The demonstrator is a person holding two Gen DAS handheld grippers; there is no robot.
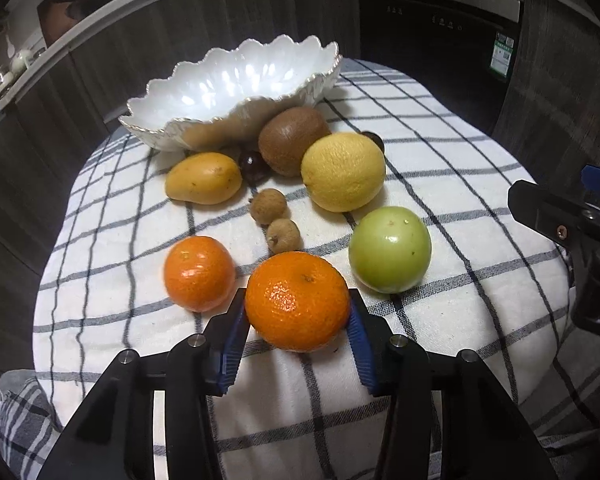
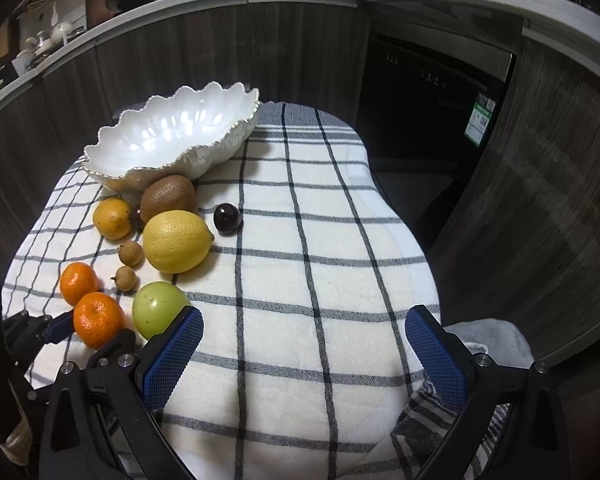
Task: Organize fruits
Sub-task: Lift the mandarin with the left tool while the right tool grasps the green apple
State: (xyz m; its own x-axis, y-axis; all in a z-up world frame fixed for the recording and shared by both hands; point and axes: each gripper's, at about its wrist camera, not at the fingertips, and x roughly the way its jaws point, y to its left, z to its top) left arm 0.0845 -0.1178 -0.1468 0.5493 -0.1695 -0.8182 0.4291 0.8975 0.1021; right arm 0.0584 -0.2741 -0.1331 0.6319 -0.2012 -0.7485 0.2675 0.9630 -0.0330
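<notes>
My left gripper [image 1: 298, 312] is shut on the nearer tangerine [image 1: 297, 301], its blue pads against both sides; the tangerine also shows in the right wrist view [image 2: 98, 319]. A second tangerine [image 1: 199, 273], a green apple [image 1: 390, 249], a lemon [image 1: 343, 171], a kiwi [image 1: 293, 140], a small mango [image 1: 204, 178], two longans [image 1: 268, 206] and dark round fruits [image 1: 253, 166] lie on the checked cloth [image 1: 440, 184]. The white scalloped bowl [image 1: 228, 88] stands empty at the far edge. My right gripper [image 2: 304, 344] is open and empty over bare cloth, right of the apple [image 2: 159, 309].
The cloth-covered table [image 2: 320, 240] is small and rounded, with dark wood cabinets [image 2: 204, 48] close behind and a black appliance [image 2: 432, 92] at the back right. A dark cherry [image 2: 227, 219] lies apart, right of the lemon [image 2: 177, 241].
</notes>
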